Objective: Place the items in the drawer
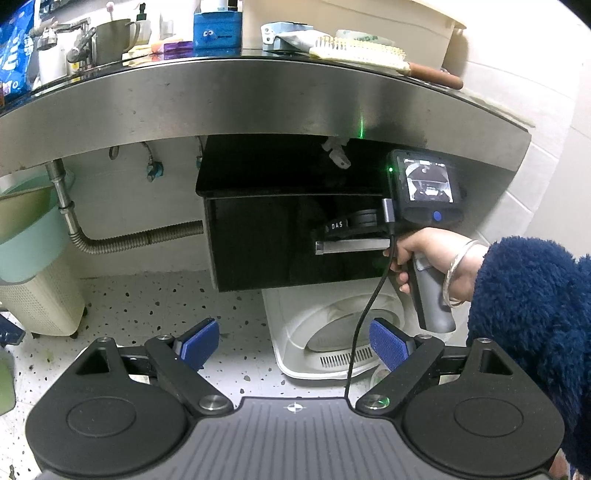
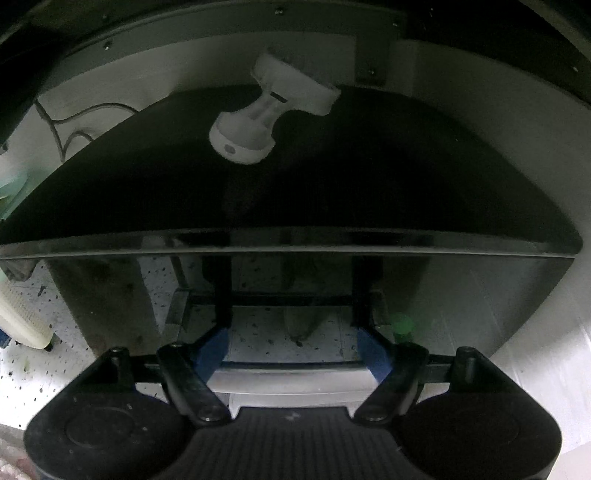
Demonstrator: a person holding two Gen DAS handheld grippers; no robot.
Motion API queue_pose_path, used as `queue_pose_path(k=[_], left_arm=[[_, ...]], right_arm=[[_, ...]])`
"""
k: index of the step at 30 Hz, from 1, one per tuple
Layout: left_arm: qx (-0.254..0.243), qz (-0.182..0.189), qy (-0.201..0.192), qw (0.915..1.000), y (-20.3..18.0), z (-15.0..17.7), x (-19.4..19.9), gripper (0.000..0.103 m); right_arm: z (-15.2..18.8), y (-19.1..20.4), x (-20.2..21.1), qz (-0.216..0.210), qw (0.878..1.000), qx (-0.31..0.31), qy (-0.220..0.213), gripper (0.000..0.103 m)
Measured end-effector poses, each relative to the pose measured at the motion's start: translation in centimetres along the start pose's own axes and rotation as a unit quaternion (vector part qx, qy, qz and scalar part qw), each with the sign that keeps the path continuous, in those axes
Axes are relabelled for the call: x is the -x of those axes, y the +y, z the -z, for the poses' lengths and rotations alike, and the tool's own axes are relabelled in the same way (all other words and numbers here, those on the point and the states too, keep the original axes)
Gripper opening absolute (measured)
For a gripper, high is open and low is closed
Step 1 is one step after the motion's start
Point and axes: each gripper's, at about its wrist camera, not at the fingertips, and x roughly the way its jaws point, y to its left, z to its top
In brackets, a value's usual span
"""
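- The black drawer (image 1: 295, 240) hangs under the steel counter (image 1: 258, 99), and every place here is given relative to it. Its front looks shut or nearly so.
- The right gripper (image 2: 295, 350) sits at the drawer's metal handle (image 1: 351, 246), apparently to pull it open. Its blue fingers (image 2: 214, 350) stand wide apart on either side of the bar (image 2: 295, 373); they grip nothing.
- The left gripper (image 1: 293, 345) hangs well back from the drawer front, low over the speckled floor (image 1: 147, 306). Its blue pads (image 1: 201, 341) are spread wide and empty, probably waiting to fetch an item.
- Likely items lie above the drawer on the counter top: a hairbrush (image 1: 373, 55) and a blue box (image 1: 218, 29).
- A white fitting (image 2: 269, 114) hangs just above the drawer's top panel.
- In front of the drawer the space looks free for it to slide out; below it stands a white bin (image 1: 332, 332), and a pipe (image 1: 140, 240) runs to its left.
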Motion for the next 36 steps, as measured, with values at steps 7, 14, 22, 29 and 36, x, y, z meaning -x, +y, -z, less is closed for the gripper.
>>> queue_pose_path(k=[7,14,22,29,36], left_arm=[[-0.002,0.000,0.002,1.0000,-0.3,0.1,0.0,0.089],[-0.004,-0.018,-0.001,0.9998,-0.1,-0.2,0.1,0.089],[-0.010,-0.048,-0.021,0.9986,0.3,-0.8,0.3,0.089],[-0.009,-0.052,-0.031,0.9981,0.5,-1.3,0.2,0.089],[0.000,-0.040,-0.037,0.9985,0.7,-2.2,0.6,0.089]], right_arm=[[-0.2,-0.1,-0.5,-0.002,1.000,-0.001,-0.012,0.076],[0.3,-0.5,-0.6,-0.009,0.999,0.004,-0.036,0.077],[0.3,-0.9,0.1,-0.020,0.998,0.013,-0.053,0.076],[1.4,-0.9,5.5,-0.019,0.997,0.042,-0.068,0.076],[2.7,-1.6,12.5,-0.049,0.996,0.016,-0.077,0.077]])
